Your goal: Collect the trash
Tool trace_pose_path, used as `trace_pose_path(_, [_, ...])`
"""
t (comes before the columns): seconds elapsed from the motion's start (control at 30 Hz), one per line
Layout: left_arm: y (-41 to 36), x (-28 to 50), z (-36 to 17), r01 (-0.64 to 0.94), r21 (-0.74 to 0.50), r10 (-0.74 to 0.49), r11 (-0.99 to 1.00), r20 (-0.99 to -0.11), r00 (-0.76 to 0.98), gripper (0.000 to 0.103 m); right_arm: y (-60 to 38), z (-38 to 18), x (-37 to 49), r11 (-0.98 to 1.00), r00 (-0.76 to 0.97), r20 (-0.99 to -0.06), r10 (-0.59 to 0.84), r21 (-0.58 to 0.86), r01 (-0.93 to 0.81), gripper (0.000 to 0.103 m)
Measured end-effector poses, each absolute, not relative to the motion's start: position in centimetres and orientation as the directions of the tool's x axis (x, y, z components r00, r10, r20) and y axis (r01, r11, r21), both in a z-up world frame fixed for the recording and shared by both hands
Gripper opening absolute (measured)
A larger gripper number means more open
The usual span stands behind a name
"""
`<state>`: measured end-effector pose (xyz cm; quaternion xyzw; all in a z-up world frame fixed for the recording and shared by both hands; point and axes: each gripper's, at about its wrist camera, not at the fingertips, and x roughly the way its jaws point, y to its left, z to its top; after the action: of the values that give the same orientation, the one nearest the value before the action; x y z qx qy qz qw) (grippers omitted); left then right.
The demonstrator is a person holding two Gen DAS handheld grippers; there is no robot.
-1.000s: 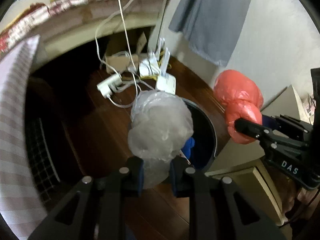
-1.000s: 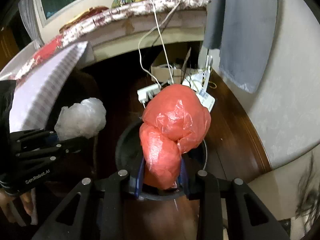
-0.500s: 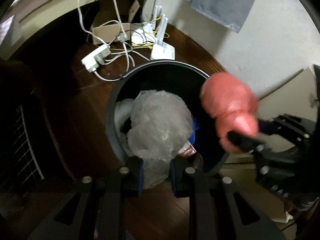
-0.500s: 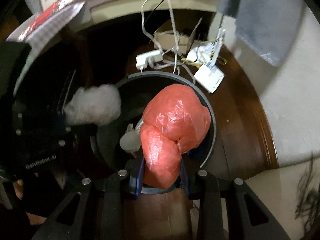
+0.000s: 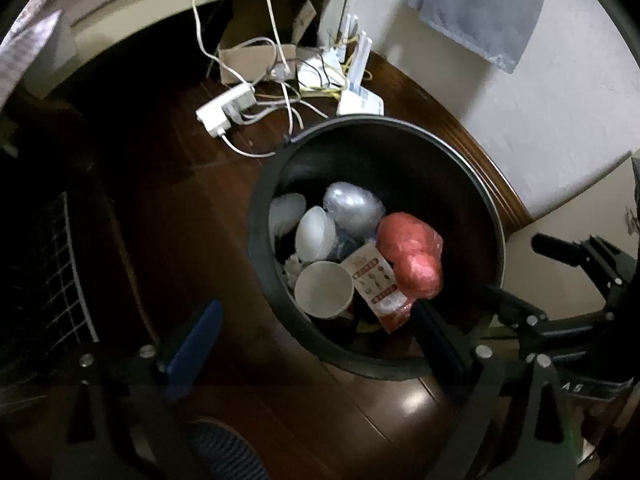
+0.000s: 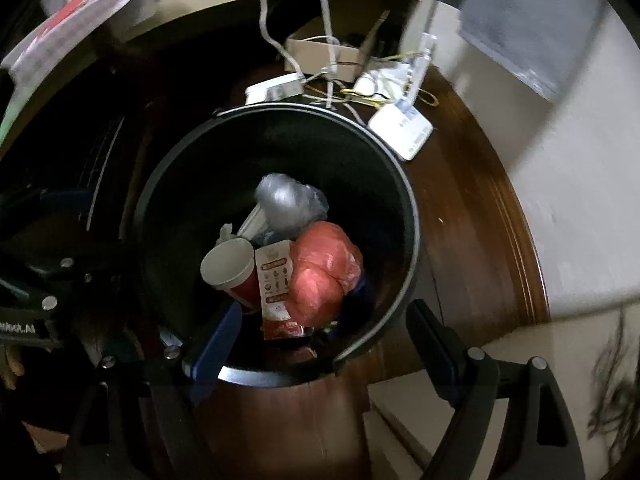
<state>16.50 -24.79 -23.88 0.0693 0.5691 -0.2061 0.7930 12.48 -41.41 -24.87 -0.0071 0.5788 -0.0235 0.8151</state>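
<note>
both claws, left gripper point(image 5: 316, 344) and right gripper point(image 6: 324, 336), just spreading, released, nothing between them; red bag point(image 6: 324, 272) and clear bag point(image 6: 286, 204) lying in bin point(image 6: 400, 184), frame centre.

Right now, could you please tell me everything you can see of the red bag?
The red bag is a crumpled bundle of thin, glossy plastic, bunched into two rounded lobes. It lies loose inside the black bin, on top of the other trash toward the right side, not held by anything. It rests against a printed carton on its left, and a clear bag lies just beyond it. Its underside is hidden.
</note>
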Motion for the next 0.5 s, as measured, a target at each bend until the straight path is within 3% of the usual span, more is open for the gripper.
trace_pose_path(0.17, [-24.4,15.6,-21.6,0.387,-0.088,-0.228,0.918,-0.915,0.332,0.099,-41.8,-22.3,11.7,0.994,0.353,-0.935,-0.033,0.007,0.112,0.1])
trace_pose_path(0.5, [-21.1,13.5,-15.3,0.332,-0.055,-0.2,0.942,-0.884,0.422,0.099,-40.4,-15.6,9.7,0.98,0.408,-0.912,-0.038,0.045,0.193,0.1])
